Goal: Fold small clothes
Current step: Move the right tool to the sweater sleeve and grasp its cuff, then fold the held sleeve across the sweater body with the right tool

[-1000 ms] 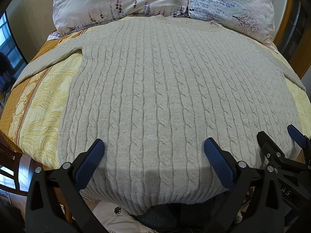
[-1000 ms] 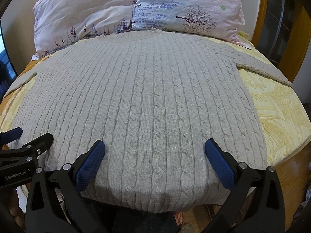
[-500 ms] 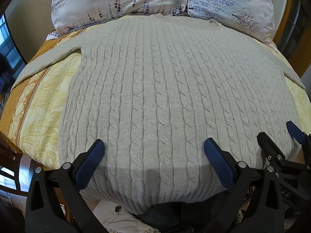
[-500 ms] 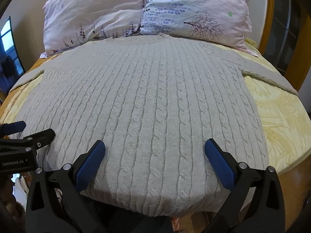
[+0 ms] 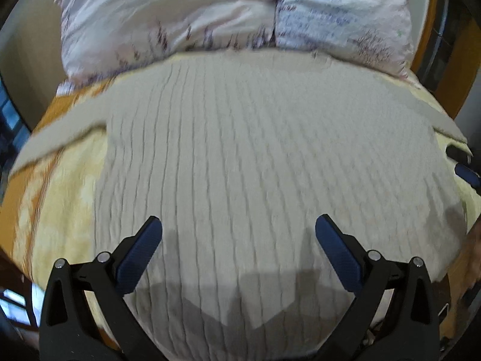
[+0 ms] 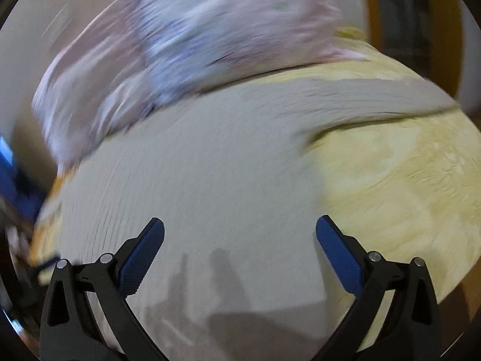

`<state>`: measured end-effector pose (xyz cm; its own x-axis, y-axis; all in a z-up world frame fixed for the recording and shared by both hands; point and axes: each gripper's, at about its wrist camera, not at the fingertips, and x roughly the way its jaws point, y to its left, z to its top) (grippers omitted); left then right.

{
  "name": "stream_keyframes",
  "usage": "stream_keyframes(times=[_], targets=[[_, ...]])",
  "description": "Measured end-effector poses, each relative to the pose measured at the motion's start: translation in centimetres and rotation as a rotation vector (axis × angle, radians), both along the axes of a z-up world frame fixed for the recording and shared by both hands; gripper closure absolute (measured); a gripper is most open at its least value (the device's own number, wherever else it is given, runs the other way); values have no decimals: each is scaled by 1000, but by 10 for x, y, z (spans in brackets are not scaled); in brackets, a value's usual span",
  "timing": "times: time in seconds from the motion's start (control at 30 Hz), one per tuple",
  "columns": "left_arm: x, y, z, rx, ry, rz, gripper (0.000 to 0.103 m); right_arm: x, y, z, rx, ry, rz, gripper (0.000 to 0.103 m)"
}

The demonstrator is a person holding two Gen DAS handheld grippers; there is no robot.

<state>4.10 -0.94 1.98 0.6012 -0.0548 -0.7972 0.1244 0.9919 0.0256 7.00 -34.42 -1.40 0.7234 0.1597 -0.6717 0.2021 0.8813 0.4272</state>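
Though closing, right gripper (image 6: 239, 231) empty.

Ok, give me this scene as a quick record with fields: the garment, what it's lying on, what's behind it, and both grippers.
garment: grey cable-knit sweater, spread flat, sleeves out to the sides
surface: yellow patterned bedspread
behind: two floral pillows at the neckline
left gripper: open, nothing between the pads, over the hem
right gripper: wide, jaws closing slightly, nothing held, near the sweater's right side

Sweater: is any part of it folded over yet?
No, the sweater lies spread flat on the bed, both sleeves out to the sides.
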Motion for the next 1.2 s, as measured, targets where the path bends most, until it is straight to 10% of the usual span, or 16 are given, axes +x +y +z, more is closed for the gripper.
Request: stream_keyframes(times=[0.4,0.77,1.2], targets=[[42,-24,45,-31,-150,-193,2,37,-155,-27,389,27,-354,32],[90,-24,51,-209,-113,-208,2,42,-189,-37,447,-2,-443,63],[108,-7,41,-239,-113,-163,2,41,-207,-33,308,6,-554,91]])
